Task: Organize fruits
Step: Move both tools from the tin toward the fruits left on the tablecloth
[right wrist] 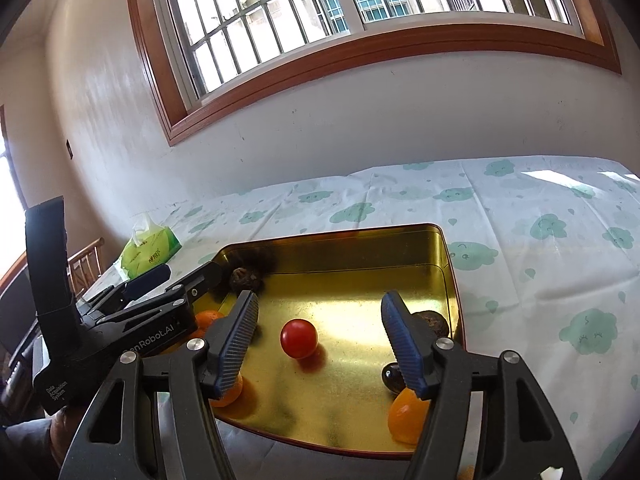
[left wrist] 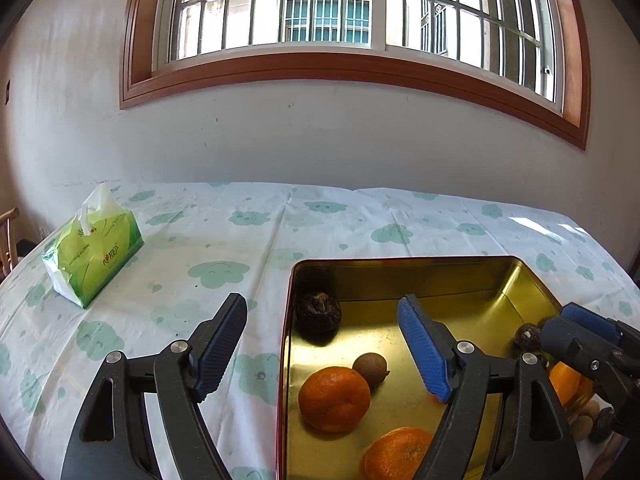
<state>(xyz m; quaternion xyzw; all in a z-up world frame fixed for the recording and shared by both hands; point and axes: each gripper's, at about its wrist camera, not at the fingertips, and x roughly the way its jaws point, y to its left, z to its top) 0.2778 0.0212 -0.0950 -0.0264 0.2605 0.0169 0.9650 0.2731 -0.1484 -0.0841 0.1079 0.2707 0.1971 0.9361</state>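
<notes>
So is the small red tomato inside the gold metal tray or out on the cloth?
Inside. The small red tomato rests on the gold metal tray floor, between the open right gripper fingers, untouched.

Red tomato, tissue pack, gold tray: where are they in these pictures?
Tomato (right wrist: pixel 299 338), right wrist view, middle of its red skin.
Tissue pack (left wrist: pixel 94 254), left wrist view, its green side.
Tray (left wrist: pixel 400 270), left wrist view, its far inner wall.

Bright daylight pours from the barred window (left wrist: pixel 360 12) at twelve o'clock; glare on the gold tin (right wrist: pixel 440 276); fisheye edges bend, darken.
</notes>
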